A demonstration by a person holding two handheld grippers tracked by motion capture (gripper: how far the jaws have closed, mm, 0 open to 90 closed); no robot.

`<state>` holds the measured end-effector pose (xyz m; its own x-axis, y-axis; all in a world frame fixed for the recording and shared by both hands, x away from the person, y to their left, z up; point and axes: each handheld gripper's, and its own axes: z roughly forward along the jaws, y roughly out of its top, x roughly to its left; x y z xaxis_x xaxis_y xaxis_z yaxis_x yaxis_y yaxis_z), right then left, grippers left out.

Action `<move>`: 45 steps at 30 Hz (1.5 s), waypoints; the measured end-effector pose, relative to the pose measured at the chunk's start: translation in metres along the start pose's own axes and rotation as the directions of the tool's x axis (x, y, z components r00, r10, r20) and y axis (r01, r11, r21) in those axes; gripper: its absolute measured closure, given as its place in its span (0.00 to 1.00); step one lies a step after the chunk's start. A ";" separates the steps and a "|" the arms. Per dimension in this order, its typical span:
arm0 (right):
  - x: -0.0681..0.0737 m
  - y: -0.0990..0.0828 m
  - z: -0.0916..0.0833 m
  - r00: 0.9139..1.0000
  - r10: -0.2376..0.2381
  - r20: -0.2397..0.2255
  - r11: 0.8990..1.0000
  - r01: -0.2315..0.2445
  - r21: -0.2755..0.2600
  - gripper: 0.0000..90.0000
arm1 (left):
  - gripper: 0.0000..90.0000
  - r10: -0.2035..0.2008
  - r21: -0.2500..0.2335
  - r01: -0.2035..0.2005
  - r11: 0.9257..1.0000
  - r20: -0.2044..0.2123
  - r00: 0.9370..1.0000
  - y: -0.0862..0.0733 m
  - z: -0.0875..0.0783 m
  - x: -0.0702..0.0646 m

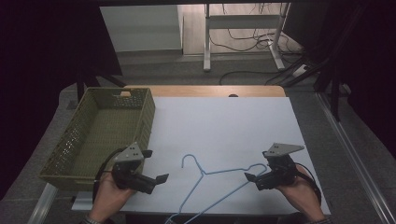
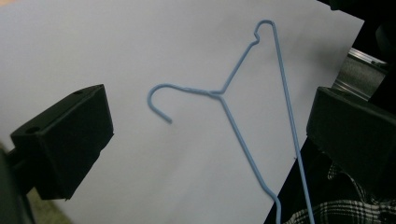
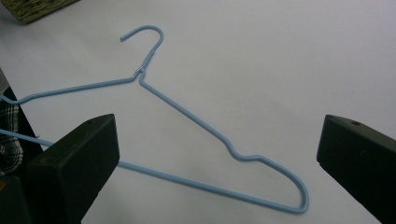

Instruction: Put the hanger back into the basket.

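A light blue wire hanger lies flat on the white sheet near the front edge. Its hook points to the far left and one shoulder end sticks out past the front edge. My left gripper hovers just left of the hook, open, with nothing between its jaws. The left gripper view looks across at the hanger, which lies between the wide-apart jaws of the left gripper. My right gripper is open by the hanger's right shoulder bend. The hanger shows ahead of the right gripper.
An olive green mesh basket stands at the table's left side, with nothing in it; its corner shows in the right gripper view. A wooden table edge lies beyond the sheet. Table legs and cables are on the floor behind.
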<state>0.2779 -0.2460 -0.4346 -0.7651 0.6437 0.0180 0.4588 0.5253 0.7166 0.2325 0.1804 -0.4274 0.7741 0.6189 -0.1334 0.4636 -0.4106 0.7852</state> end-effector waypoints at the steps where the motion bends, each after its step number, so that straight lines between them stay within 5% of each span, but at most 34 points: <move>1: 0.000 0.001 0.001 1.000 -0.003 -0.001 1.000 0.003 0.001 0.00 | 0.01 0.005 0.004 -0.005 1.000 0.002 1.000 0.001 0.003 -0.001; 7: 0.004 0.010 0.011 1.000 -0.020 0.000 1.000 0.020 0.010 0.00 | 0.01 0.017 0.017 -0.018 1.000 0.025 1.000 0.007 0.022 -0.005; 14: 0.008 0.021 0.027 0.999 -0.012 -0.051 0.999 0.014 0.040 0.00 | 0.01 0.008 0.021 -0.009 1.000 0.044 0.999 0.010 0.045 -0.005; 21: 0.017 0.032 0.052 0.995 -0.076 -0.069 0.992 0.082 0.092 0.01 | 0.02 0.006 0.042 -0.007 0.999 0.041 0.999 0.007 0.067 -0.002; 28: 0.017 0.037 0.077 0.993 -0.074 -0.095 0.990 0.085 0.111 0.12 | 0.02 0.002 0.064 -0.004 0.998 0.035 0.999 0.003 0.085 0.004; 33: 0.018 0.040 0.090 0.988 -0.115 -0.105 0.985 0.127 0.119 0.24 | 0.03 -0.005 0.065 0.003 0.998 0.036 0.999 0.003 0.094 0.007; 45: 0.026 0.037 0.127 0.961 -0.208 -0.182 0.949 0.243 0.200 0.52 | 0.03 0.012 0.113 -0.015 0.994 0.026 1.000 -0.005 0.106 0.005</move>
<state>0.3327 -0.1393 -0.4965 -0.9129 0.4083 -0.0047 0.3399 0.7663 0.5453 0.2800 0.1148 -0.4955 0.7907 0.5963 -0.1391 0.4973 -0.4929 0.7140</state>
